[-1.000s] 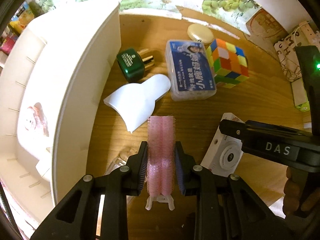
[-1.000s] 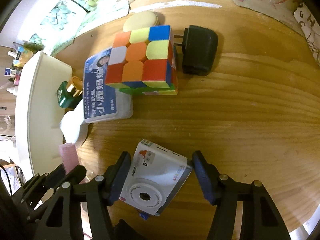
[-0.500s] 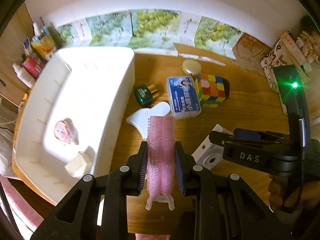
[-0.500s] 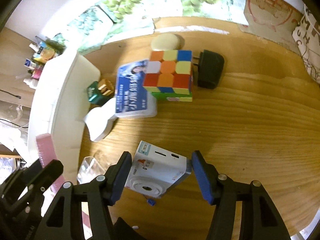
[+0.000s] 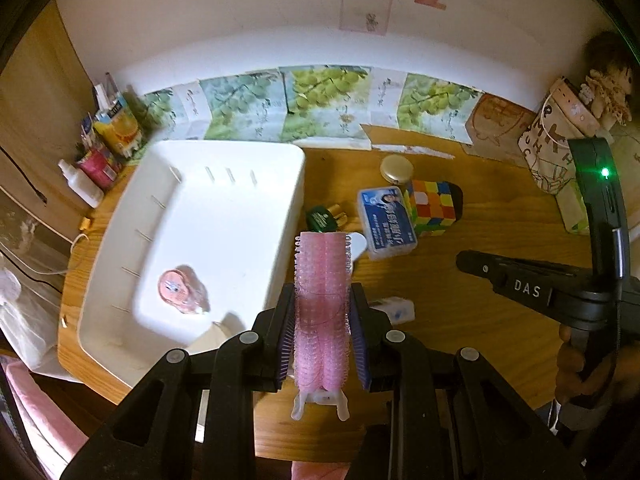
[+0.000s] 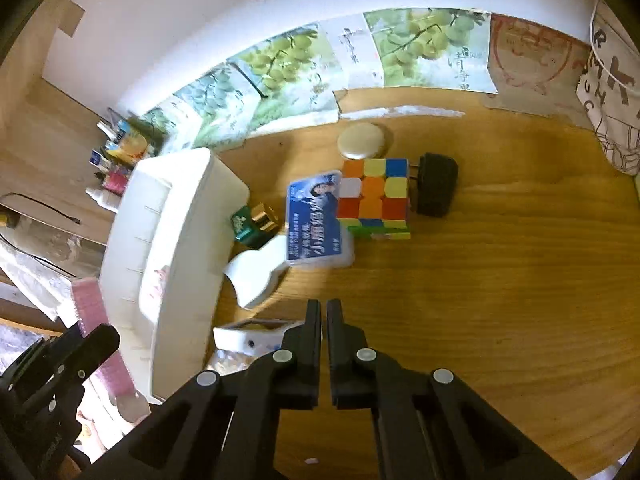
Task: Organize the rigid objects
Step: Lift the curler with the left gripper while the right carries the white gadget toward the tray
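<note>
The left gripper (image 5: 322, 320) is clamped on a pink bristly plastic hair roller (image 5: 322, 300), held above the wooden table (image 6: 500, 280) beside the white plastic bin (image 5: 192, 216) — probably light, springy, best pinched mid-length. The right gripper (image 6: 324, 320) is closed on nothing.

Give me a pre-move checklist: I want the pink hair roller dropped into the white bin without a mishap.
1. Left gripper shut on the pink bristly hair roller: ok.
2. Roller over the white plastic bin: not ok, it hangs beside the bin's right wall.
3. Free floor space in the bin beside the pink round item: ok.
4. Right gripper empty, jaws together: ok.
5. Right gripper out of the path: ok, it is apart to the right.
</note>
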A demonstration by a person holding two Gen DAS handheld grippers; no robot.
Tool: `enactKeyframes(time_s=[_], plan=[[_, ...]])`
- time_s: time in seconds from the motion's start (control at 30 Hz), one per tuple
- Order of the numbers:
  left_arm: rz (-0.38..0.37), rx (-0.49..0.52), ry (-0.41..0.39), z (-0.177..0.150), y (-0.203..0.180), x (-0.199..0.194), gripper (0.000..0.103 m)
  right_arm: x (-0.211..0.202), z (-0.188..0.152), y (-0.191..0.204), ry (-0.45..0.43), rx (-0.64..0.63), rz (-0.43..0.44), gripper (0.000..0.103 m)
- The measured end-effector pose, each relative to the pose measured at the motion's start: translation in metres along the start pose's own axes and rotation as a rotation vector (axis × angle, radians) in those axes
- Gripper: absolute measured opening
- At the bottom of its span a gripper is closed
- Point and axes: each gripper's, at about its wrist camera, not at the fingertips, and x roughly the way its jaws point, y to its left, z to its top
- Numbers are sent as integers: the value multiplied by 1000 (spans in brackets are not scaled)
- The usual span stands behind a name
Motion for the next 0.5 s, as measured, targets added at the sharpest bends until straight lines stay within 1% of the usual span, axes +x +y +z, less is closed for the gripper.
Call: enactKeyframes(time_s=[0.13,0.23,0.37,0.5], plan=[[22,-1,-6,1,11,-3,27,4,-4,2,14,30,35,3],[34,-4,-3,2,18,-4,27,10,-7,3,32,42,62,6],[46,-12,5,3,25,-3,27,18,-12,10,47,19,82,6],[58,-26,11,3,31,-2,27,27,-17,18,71,-39,87,7]])
